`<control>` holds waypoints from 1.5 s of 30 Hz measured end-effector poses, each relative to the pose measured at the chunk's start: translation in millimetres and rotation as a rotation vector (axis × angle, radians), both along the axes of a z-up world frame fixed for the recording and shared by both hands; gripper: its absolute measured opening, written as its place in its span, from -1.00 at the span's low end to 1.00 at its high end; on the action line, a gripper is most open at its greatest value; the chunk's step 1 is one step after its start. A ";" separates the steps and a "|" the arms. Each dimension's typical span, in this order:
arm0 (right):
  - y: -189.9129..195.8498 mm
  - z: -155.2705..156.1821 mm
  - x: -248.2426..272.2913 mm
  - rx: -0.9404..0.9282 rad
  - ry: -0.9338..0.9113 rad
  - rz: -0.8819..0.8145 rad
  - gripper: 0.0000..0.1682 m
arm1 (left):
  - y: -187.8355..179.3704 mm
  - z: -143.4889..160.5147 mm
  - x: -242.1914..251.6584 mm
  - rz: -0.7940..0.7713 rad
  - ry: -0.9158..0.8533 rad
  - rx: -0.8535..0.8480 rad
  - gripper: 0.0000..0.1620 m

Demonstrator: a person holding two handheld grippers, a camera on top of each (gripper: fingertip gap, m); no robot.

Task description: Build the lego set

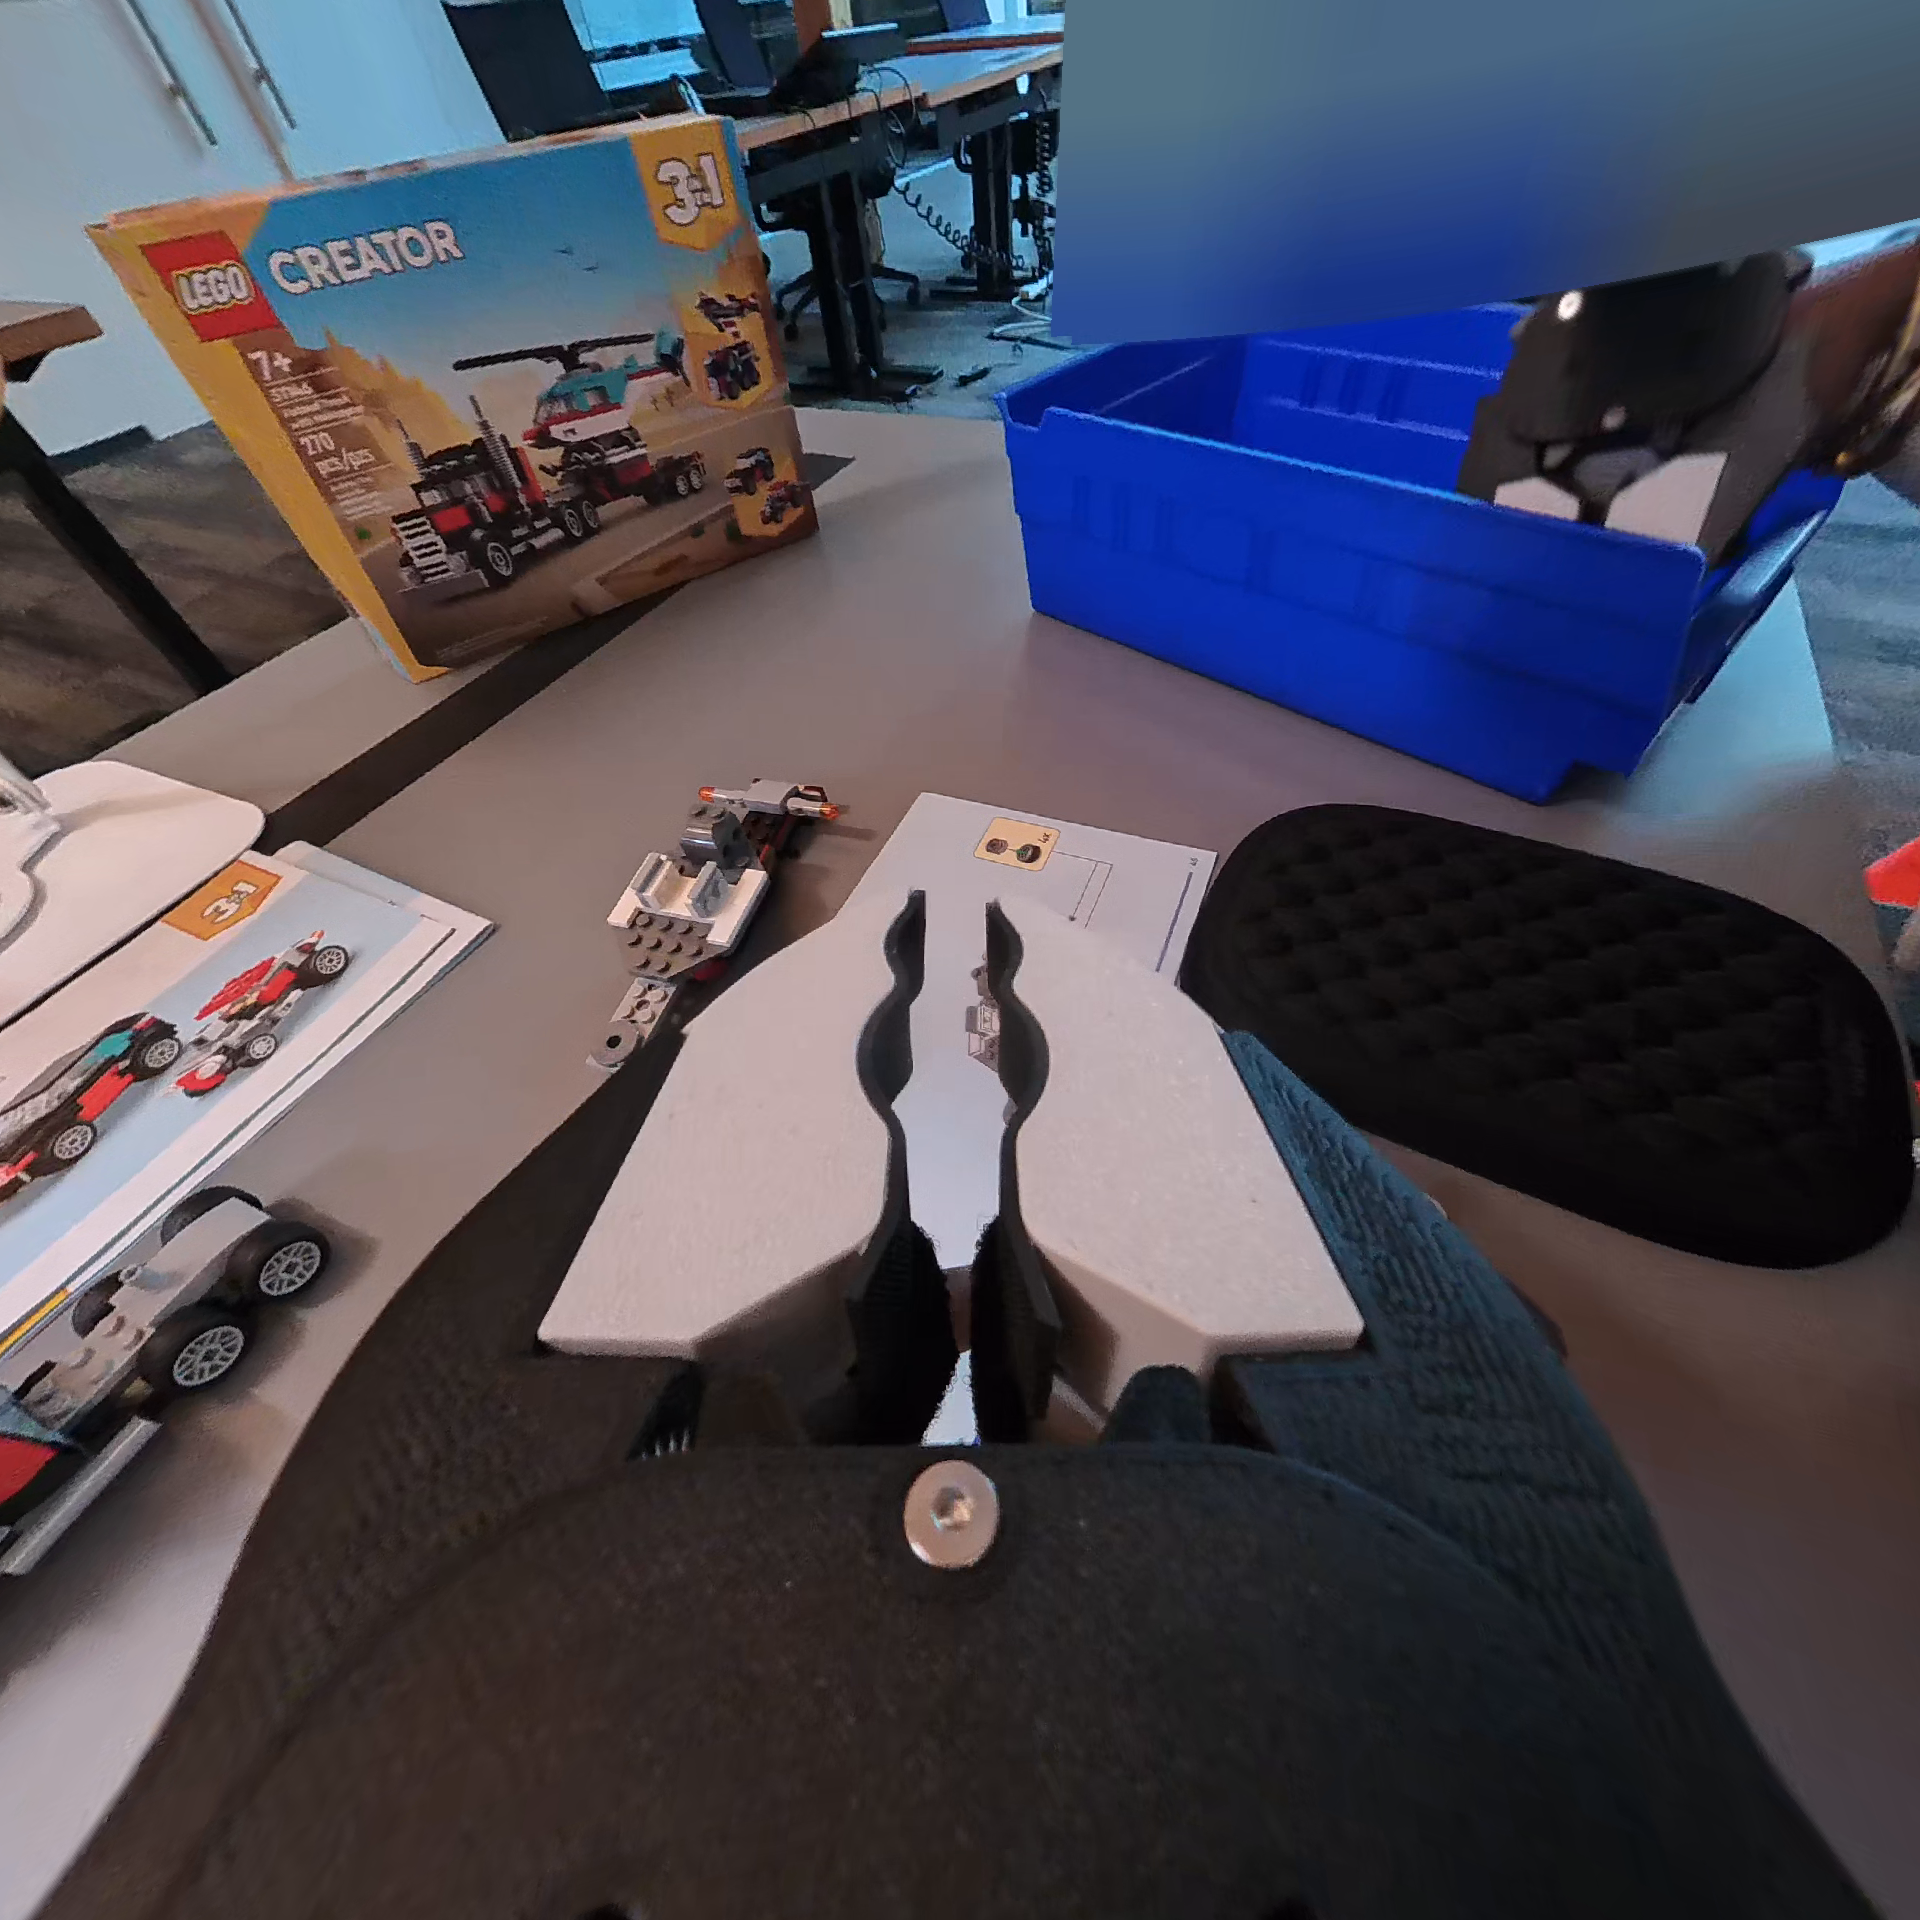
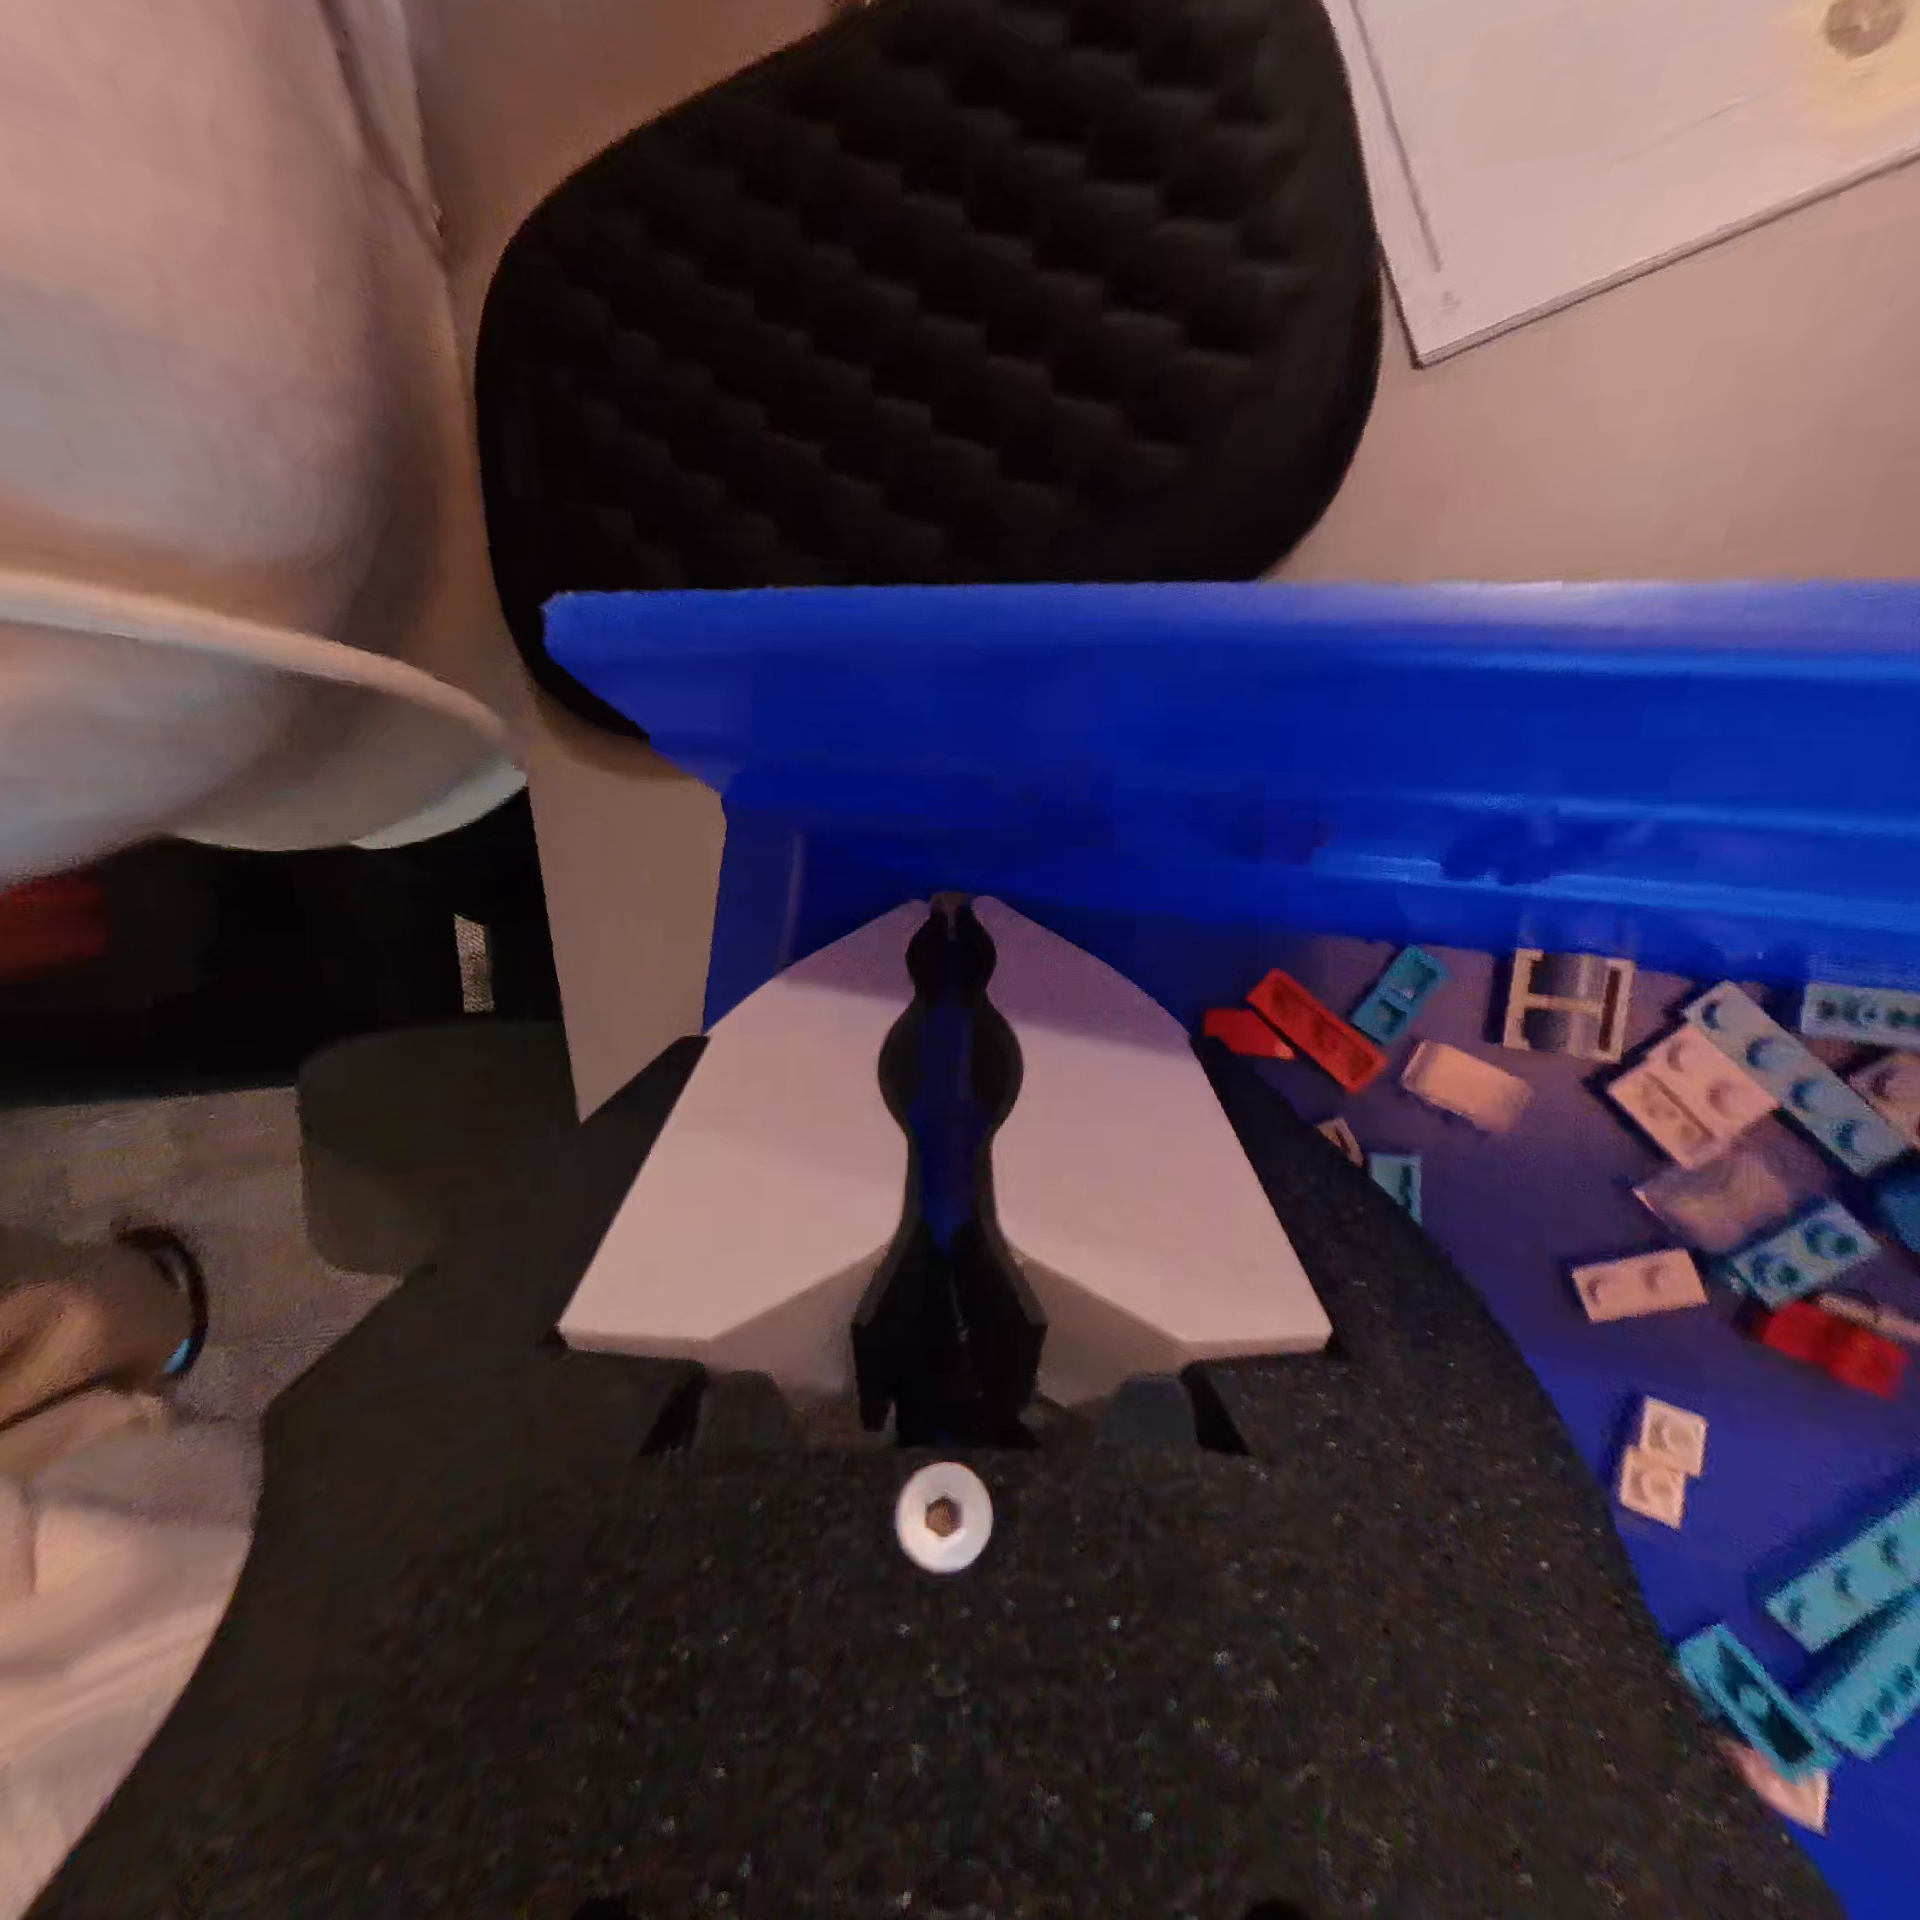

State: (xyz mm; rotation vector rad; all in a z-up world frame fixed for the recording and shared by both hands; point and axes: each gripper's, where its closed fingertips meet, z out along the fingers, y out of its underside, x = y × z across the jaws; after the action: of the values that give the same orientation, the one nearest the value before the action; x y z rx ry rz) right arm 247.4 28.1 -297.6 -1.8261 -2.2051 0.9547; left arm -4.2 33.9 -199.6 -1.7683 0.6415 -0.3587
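Left wrist view looks along the left gripper [image 1: 954, 909], which hangs low over the grey table [image 1: 914, 665] with its two white fingers [image 1: 774, 1122] set a narrow gap apart and nothing between them. Under the tips lies an open instruction sheet [image 1: 1060, 862]. Just left of the sheet rests a partly built grey model [image 1: 707, 899] with orange-tipped pieces at its far end. Further left are instruction booklets [image 1: 239, 997], and a finished grey car with black wheels [image 1: 197, 1299] sits on their near edge. The set's box [image 1: 468, 405] stands upright at the back left of the table. A black foam pad [image 1: 1558, 1029] lies to the right of the sheet, and behind it stands a blue bin [image 1: 1351, 561]. The right gripper [image 1: 1600, 499] reaches down into the bin's far right corner.

Right wrist view looks down along that right gripper [image 2: 951, 909] inside the bin [image 2: 1247, 707]. Its fingers [image 2: 769, 1153] are drawn almost together, and a small dark piece seems to be caught at the very tips, though it is too small and blurred to tell what it is. Loose bricks [image 2: 1714, 1164] in teal, white and red lie scattered over the bin floor to the right of the gripper. Beyond the bin wall are the foam pad [image 2: 935, 312] and a corner of the sheet [image 2: 1610, 145].
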 end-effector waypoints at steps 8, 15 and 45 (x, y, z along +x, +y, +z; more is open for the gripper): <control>29.9 -10.4 19.9 0.206 -0.143 -0.058 -0.97 | 0.9 -0.6 -3.1 0.010 0.008 -0.001 -0.86; 18.1 -7.3 13.9 0.126 -0.056 -0.020 -0.78 | 0.6 -2.5 -1.9 0.008 0.010 -0.005 -0.86; -57.8 197.8 -140.4 0.231 0.818 -0.187 -0.87 | -33.2 -1.8 -88.6 0.204 -0.111 0.078 -0.46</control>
State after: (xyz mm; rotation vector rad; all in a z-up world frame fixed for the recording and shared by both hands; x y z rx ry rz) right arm 106.9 -29.7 -99.8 -1.1958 -1.5322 1.0889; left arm -92.8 0.7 -201.5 -1.7080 0.3869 -0.2854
